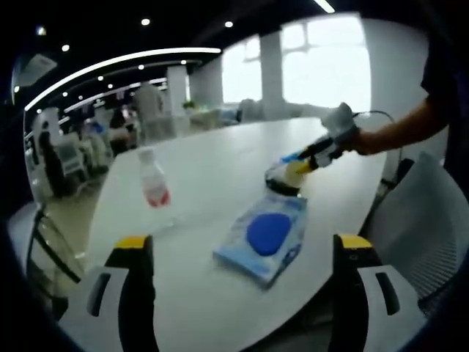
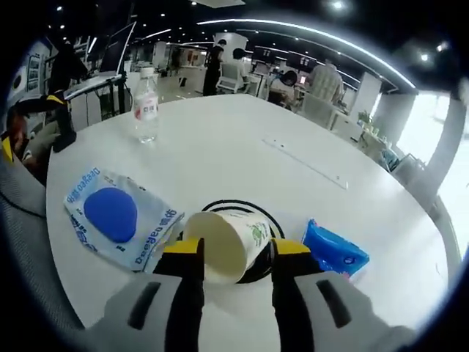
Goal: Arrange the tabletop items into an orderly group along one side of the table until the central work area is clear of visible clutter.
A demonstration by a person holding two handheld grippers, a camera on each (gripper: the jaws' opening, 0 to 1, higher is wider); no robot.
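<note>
In the left gripper view the left gripper hangs over the near edge of the white table, its yellow-tipped jaws spread wide with nothing between them; across the table the person's bare forearm reaches in from the right, holding the right gripper low at the far edge. In the right gripper view the right gripper has its jaws closed on a paper cup lying on its side, mouth toward the camera, over a black ring whose near part the cup hides. A blue-and-white packet lies flat just left of the cup; a blue tissue pack lies near on the right, partly cut off by a jaw; a water bottle stands upright well apart; its label print is too small to read.
</note>
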